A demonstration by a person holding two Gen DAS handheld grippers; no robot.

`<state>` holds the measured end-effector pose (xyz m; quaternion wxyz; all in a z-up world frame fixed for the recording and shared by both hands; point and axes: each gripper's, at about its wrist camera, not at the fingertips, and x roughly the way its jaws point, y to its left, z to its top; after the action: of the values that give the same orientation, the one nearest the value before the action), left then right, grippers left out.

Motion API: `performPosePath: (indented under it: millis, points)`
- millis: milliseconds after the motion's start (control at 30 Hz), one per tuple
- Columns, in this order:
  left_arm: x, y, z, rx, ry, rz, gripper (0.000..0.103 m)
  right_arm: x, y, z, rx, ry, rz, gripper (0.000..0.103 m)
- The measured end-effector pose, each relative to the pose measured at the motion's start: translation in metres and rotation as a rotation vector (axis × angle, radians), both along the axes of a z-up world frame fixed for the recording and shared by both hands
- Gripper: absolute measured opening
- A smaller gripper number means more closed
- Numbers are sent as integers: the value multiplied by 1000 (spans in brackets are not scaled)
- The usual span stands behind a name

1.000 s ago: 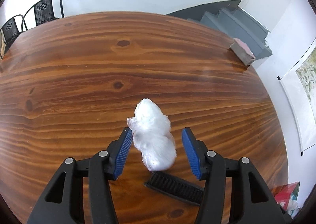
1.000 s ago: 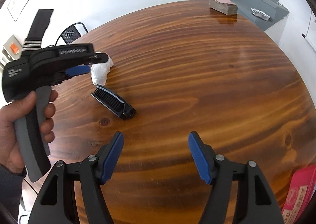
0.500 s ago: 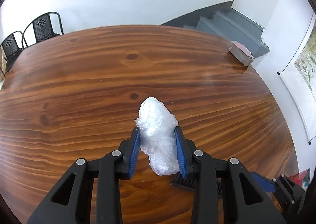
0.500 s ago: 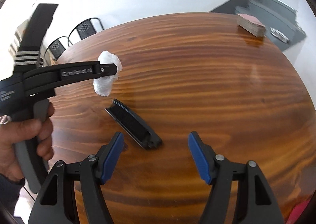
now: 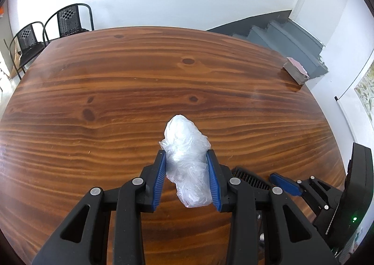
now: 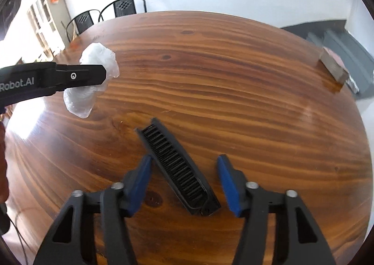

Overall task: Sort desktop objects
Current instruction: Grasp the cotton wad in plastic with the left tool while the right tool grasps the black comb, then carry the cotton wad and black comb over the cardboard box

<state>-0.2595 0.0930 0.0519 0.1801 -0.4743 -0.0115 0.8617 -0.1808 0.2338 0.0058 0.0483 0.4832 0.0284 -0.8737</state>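
A crumpled clear plastic bag (image 5: 182, 134) hangs above the wooden table (image 5: 105, 92), with my left gripper (image 5: 185, 155) shut on it. From the right wrist view the same bag (image 6: 79, 101) shows under the left gripper (image 6: 88, 75), seen side-on at the left. A black brush (image 6: 177, 166) lies bristles up on the table, at a slant between the fingers of my right gripper (image 6: 184, 162). Its jaws are closing; the left pad is close to the brush and the right pad stands apart from it. The brush (image 5: 247, 177) also shows in the left wrist view.
A pink-topped block (image 5: 295, 71) sits at the table's far right edge, also seen as the block (image 6: 332, 66). Two black chairs (image 5: 70, 19) stand behind the far left corner. Grey stairs (image 5: 280, 38) rise at the back right.
My left gripper shut on the bag and lifted it off the table. My right gripper moved forward over the brush, rolled, and its jaws narrowed around it.
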Motion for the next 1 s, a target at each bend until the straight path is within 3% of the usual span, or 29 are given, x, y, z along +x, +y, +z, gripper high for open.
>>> performPosePath:
  millis: [133, 333, 567, 1000]
  points:
    - [9, -4, 2, 3, -6, 7, 37, 7, -2, 2, -4, -4, 5, 29]
    - [32, -6, 7, -5, -16, 1, 37, 29, 14, 11, -139, -29, -52, 29]
    - [71, -2, 21, -9, -20, -11, 37, 91, 37, 42, -241, -6, -152, 29]
    - [165, 61, 58, -17, 29, -199, 37, 205, 88, 81, -246, 84, -347, 29]
